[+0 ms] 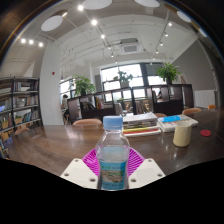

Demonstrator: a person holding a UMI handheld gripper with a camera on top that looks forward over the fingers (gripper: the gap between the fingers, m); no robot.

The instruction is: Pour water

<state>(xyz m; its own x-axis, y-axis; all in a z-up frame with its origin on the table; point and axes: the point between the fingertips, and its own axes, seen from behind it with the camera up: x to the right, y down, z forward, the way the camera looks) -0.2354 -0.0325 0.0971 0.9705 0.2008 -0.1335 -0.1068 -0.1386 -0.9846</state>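
A clear plastic water bottle (113,152) with a blue cap and a pale label stands upright between my fingers. My gripper (113,165) is shut on it, with the magenta pads (92,160) pressing on both sides of its body. The bottle seems lifted above the brown wooden table (60,140). A pale yellow cup (182,133) stands on the table beyond the fingers, to the right of the bottle.
A stack of books (141,124) lies on the table behind the bottle, with a light blue box (176,119) beside it. A red object (206,131) sits right of the cup. Chairs, bookshelves (18,108) and windows lie beyond.
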